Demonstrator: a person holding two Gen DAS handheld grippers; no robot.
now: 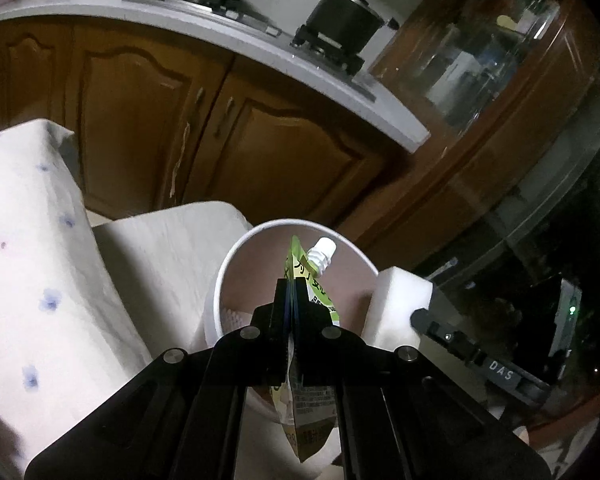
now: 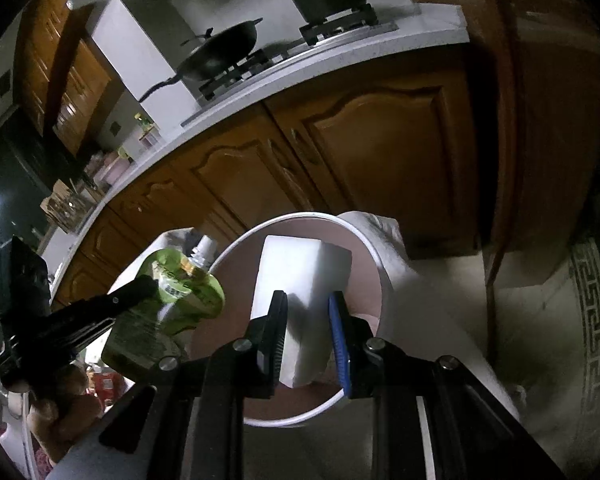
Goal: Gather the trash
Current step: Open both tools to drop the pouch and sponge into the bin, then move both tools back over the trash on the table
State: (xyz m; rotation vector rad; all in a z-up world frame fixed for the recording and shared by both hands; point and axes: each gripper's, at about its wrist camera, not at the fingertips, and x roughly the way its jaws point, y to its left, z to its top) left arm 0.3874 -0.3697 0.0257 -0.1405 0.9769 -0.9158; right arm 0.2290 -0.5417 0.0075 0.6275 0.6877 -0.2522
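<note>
A round white bin [image 1: 236, 258] with a brownish inside stands on the floor below both grippers; its rim [image 2: 374, 248] also shows in the right wrist view. My left gripper [image 1: 291, 284] is shut on a green spouted drink pouch [image 1: 316, 300] that hangs over the bin's opening. From the right wrist view the pouch [image 2: 180, 296] sits at the bin's left edge in the left gripper [image 2: 140, 286]. My right gripper [image 2: 308, 304] is shut on a white foam block [image 2: 300, 280] held above the bin. In the left wrist view that block [image 1: 400, 304] is just right of the rim.
A white flowered cloth [image 1: 32, 240] drapes at the left, with white paper [image 1: 172, 248] beside the bin. Brown cabinet doors [image 2: 380, 148] and a counter with a pot [image 1: 344, 20] and a wok [image 2: 224, 50] stand behind. A patterned floor border [image 2: 592, 336] runs at right.
</note>
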